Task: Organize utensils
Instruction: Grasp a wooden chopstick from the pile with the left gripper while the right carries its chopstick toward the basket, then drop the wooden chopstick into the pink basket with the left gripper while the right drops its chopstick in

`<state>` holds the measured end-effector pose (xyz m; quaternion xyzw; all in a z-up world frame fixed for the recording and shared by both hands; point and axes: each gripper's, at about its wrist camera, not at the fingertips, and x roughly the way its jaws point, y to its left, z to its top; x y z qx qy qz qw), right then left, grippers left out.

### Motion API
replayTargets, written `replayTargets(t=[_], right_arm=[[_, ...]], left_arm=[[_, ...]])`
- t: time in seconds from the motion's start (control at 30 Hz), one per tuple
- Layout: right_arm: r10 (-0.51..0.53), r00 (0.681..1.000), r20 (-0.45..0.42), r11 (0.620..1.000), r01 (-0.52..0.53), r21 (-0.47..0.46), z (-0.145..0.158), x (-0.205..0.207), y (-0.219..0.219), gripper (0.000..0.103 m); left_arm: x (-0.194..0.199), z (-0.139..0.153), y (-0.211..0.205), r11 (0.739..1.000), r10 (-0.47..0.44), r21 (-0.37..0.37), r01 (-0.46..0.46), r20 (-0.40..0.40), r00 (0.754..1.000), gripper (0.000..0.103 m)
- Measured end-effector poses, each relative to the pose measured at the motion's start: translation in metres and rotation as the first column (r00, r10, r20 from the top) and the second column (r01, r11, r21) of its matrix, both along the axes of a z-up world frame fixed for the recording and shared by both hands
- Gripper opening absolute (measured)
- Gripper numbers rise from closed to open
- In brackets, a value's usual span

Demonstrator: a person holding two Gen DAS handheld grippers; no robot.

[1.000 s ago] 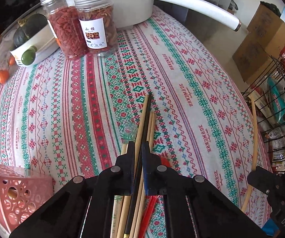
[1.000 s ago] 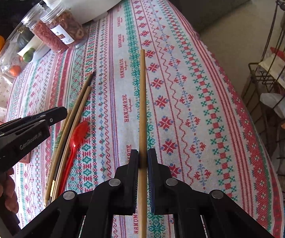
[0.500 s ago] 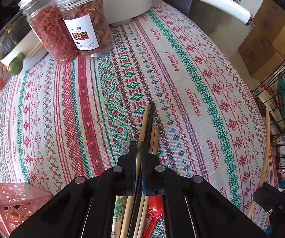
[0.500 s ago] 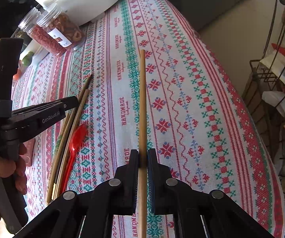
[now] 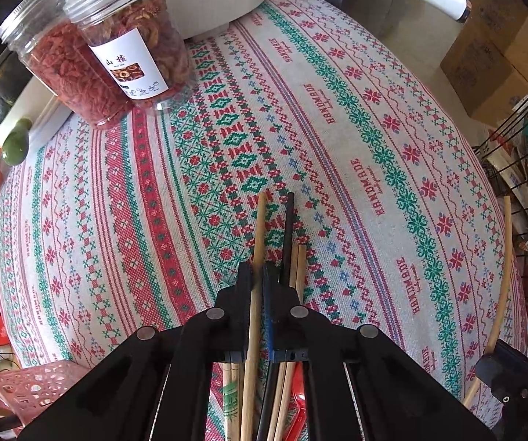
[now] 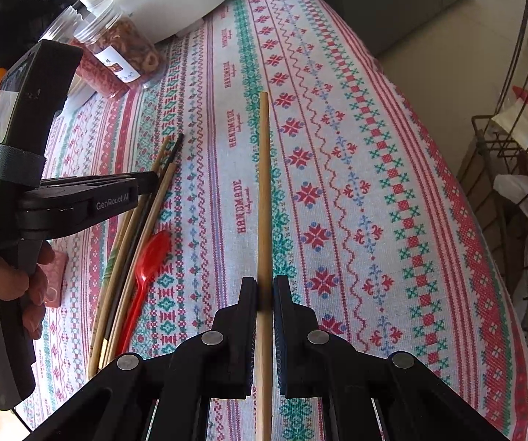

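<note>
Left wrist view, from left to right: a pink perforated basket (image 5: 25, 391) sits at the lower left edge of the desk (image 5: 392, 169), which wears a cross-stitch patterned cloth. Two clear jars (image 5: 98, 58) of dried red goods stand at the far side, touching each other. At centre, the left gripper (image 5: 257, 275) is pinching one pale wooden chopstick (image 5: 259, 228), its tip raised over the cloth. Just beside it lies the bundle of chopsticks (image 5: 293, 257), one of them black, with a red plastic spoon (image 5: 297, 404) partly hidden under the gripper body.

In the right wrist view the same bundle (image 6: 143, 220) and spoon (image 6: 146, 268) lie on the desk at left, the left gripper (image 6: 150, 183) over them. At centre, the right gripper (image 6: 264, 290) is clamped on a single wooden chopstick (image 6: 264, 183) pointing away along the cloth. A wire rack (image 6: 513, 110) stands off the desk's right edge.
</note>
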<state>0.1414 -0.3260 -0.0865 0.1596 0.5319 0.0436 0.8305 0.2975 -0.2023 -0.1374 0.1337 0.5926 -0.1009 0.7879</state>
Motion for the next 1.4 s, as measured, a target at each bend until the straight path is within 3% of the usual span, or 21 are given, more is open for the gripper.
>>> replayTargets(t=[0.1,0.3,0.5,0.77,0.97,1.17,1.3,1.4], right_arm=[[-0.001,1.0,0.015,1.0,0.001,0.001,0.003,-0.001,0.001,0.007],[-0.006,0.997,0.075,1.0,0.005,0.011,0.02,-0.014,0.004,0.007],[0.013,0.985,0.173,0.999,-0.019,0.036,0.047,-0.039,0.016,0.007],[0.037,0.95,0.311,0.999,-0.044,0.014,0.084,-0.067,0.038,0.007],[0.101,0.896,0.431,0.995,-0.085,-0.056,0.116,-0.079,0.057,0.007],[0.106,0.859,0.501,0.994,-0.097,-0.043,0.138,-0.083,0.072,0.007],[0.101,0.833,0.544,0.994,-0.113,-0.011,0.151,-0.082,0.086,0.007],[0.109,0.814,0.571,0.991,-0.13,-0.003,0.158,-0.081,0.101,0.007]], left_arm=[[-0.012,0.012,0.0,1.0,-0.019,-0.016,0.02,0.066,0.998,0.006],[-0.061,0.062,0.017,0.987,-0.056,-0.136,0.081,0.178,0.982,0.006],[-0.135,0.108,0.058,0.962,-0.033,-0.249,0.111,0.3,0.953,0.006],[-0.203,0.153,0.116,0.916,0.052,-0.379,0.128,0.431,0.901,0.005],[-0.234,0.191,0.146,0.896,0.081,-0.406,0.181,0.549,0.832,0.005],[-0.252,0.233,0.181,0.862,0.156,-0.463,0.206,0.628,0.762,0.005],[-0.26,0.254,0.204,0.856,0.232,-0.479,0.195,0.693,0.683,0.005],[-0.263,0.26,0.222,0.855,0.318,-0.494,0.156,0.738,0.595,0.005]])
